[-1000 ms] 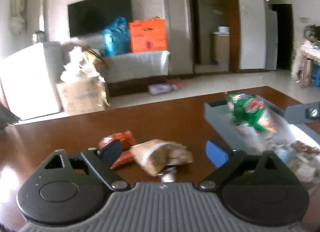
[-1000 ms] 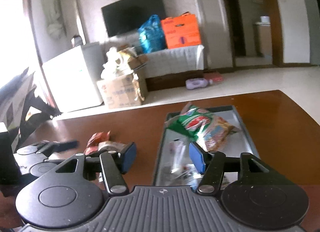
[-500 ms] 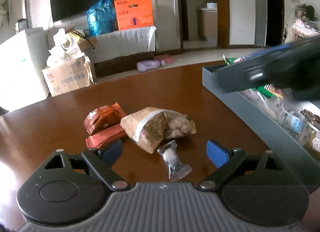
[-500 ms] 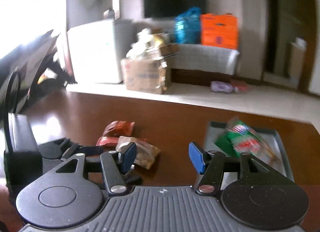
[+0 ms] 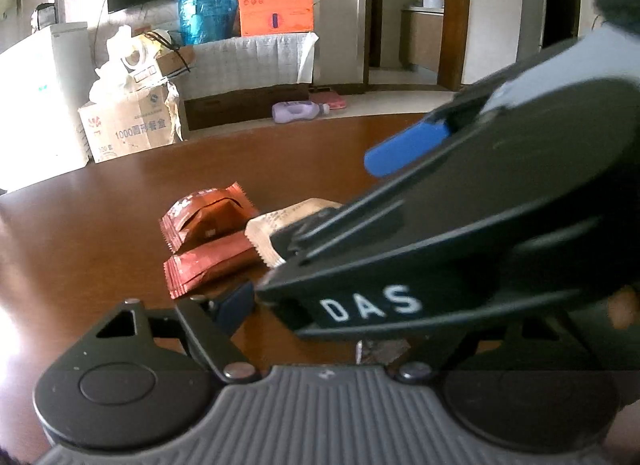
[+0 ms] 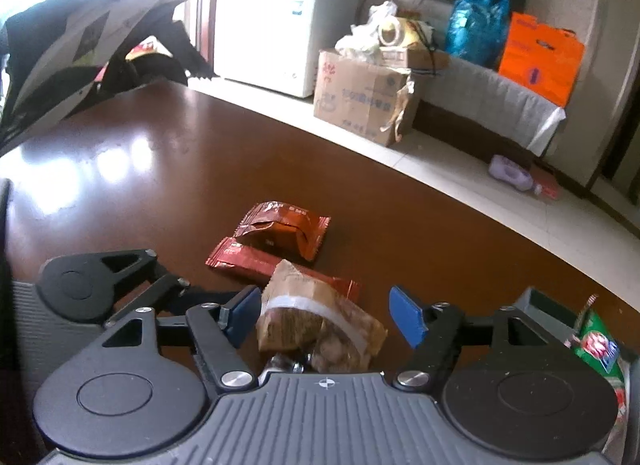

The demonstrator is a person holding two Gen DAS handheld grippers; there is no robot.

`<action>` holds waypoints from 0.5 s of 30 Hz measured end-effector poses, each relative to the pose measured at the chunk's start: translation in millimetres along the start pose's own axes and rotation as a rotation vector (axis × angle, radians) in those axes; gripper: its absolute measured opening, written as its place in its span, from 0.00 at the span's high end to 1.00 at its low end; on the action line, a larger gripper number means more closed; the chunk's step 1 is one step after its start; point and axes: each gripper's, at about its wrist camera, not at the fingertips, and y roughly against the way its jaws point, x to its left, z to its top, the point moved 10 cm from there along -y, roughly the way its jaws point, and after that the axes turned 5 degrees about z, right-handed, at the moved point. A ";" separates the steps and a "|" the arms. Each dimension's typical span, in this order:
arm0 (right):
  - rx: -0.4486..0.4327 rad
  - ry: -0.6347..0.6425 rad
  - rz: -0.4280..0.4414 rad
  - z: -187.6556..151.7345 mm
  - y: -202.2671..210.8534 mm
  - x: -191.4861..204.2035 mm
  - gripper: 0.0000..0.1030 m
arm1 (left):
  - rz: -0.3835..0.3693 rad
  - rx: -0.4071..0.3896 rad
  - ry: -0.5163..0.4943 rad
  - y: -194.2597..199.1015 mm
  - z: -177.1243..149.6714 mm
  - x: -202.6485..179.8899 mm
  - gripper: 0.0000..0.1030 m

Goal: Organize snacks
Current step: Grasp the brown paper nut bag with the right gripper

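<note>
A brown nut bag [image 6: 320, 325] lies on the dark wooden table [image 6: 160, 185], between the blue pads of my right gripper [image 6: 326, 317]. Its jaws are opening and the pads do not press the bag. Two red packets [image 6: 284, 229] lie just beyond it. A small wrapped candy [image 6: 284, 365] peeks out under the bag. In the left wrist view the right gripper's body [image 5: 480, 225] crosses in front and hides most of the nut bag [image 5: 276, 229]. My left gripper [image 5: 328, 305] is closing with nothing seen in it; only its left finger [image 5: 236, 305] shows.
A grey tray [image 6: 536, 305] holding a green snack bag [image 6: 596, 349] sits at the table's right. The left gripper's housing [image 6: 100, 285] lies close on the left of the right gripper. Beyond the table's far edge stand a cardboard box [image 6: 360, 101] and a white fridge [image 6: 264, 25].
My right gripper swung left from over the tray to the nut bag, rolled, and now blocks the left wrist view. My left gripper sank toward the snacks.
</note>
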 end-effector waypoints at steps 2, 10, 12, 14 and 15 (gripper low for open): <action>0.019 -0.021 0.024 -3.9 -8.2 -1.6 0.44 | 0.004 0.000 0.009 -1.2 0.5 4.1 0.22; -0.013 -0.101 0.031 -15.6 0.9 -7.3 0.52 | -0.004 -0.005 0.007 -1.3 -0.3 10.9 0.29; -0.012 -0.115 0.026 -19.9 5.6 -7.3 0.53 | -0.010 -0.005 0.001 -0.5 -0.8 13.0 0.29; -0.009 -0.135 0.021 -25.0 11.3 -7.0 0.53 | -0.012 -0.005 -0.004 2.3 -3.7 13.8 0.29; -0.007 -0.143 0.016 -27.5 13.5 -6.7 0.54 | -0.013 -0.005 -0.008 3.0 -4.1 14.9 0.29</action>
